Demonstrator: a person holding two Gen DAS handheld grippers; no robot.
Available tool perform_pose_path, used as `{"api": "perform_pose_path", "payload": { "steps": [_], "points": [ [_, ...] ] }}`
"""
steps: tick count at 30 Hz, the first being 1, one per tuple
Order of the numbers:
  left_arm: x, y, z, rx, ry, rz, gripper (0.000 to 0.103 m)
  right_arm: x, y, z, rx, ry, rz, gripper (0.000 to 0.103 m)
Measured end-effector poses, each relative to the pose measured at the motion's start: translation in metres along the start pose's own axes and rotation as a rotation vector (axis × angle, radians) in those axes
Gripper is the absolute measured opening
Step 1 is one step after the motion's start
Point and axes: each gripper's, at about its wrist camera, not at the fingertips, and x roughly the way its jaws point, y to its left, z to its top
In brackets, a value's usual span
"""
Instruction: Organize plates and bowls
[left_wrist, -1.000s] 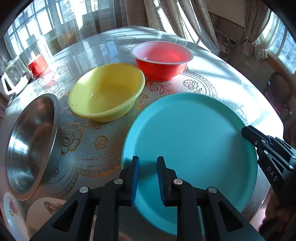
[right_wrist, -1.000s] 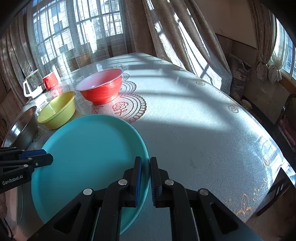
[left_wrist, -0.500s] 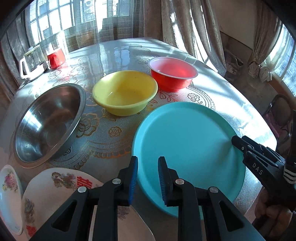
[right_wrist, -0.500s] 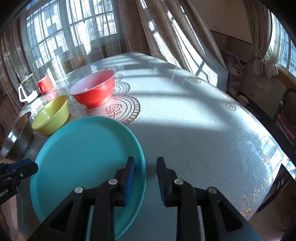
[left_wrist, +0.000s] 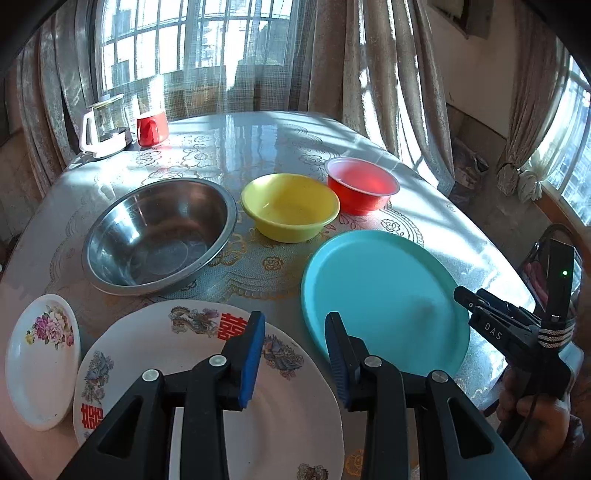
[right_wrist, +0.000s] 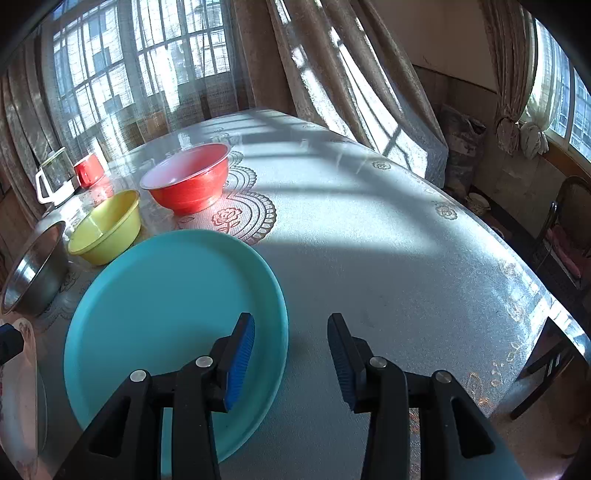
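Both grippers have let go of the teal plate (right_wrist: 173, 314), which now lies flat on the table (right_wrist: 369, 236), their jaws having just been opening with nothing gripped, and the left gripper (left_wrist: 295, 354) has pulled back over the patterned plate (left_wrist: 288, 417).

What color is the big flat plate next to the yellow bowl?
Turquoise blue all over, plain; the plate shows best in the right wrist view.

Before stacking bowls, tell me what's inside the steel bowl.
Nothing shows inside the steel bowl: only bare metal with reflections. The left wrist view sees its floor and far wall; the near inner wall is hidden behind its rim.
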Motion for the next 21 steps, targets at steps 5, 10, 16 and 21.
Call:
{"api": "perform_pose_path", "payload": {
  "steps": [5, 10, 16, 21],
  "points": [
    [-0.016, 0.027, -0.012, -0.099, -0.053, -0.001, 0.050, -0.013, 0.010, 0.001, -0.030, -0.027, 0.020, 0.051],
    [-0.030, 0.055, -0.025, -0.178, -0.101, 0.043, 0.056, -0.024, 0.033, 0.002, -0.083, -0.041, 0.072, 0.053],
    [-0.036, 0.070, -0.036, -0.202, -0.092, 0.045, 0.062, -0.026, 0.063, -0.001, -0.122, -0.017, 0.150, 0.054],
    [-0.036, 0.074, -0.047, -0.207, -0.063, 0.052, 0.062, -0.028, 0.083, -0.008, -0.146, 0.017, 0.212, 0.054]
  ]
}}
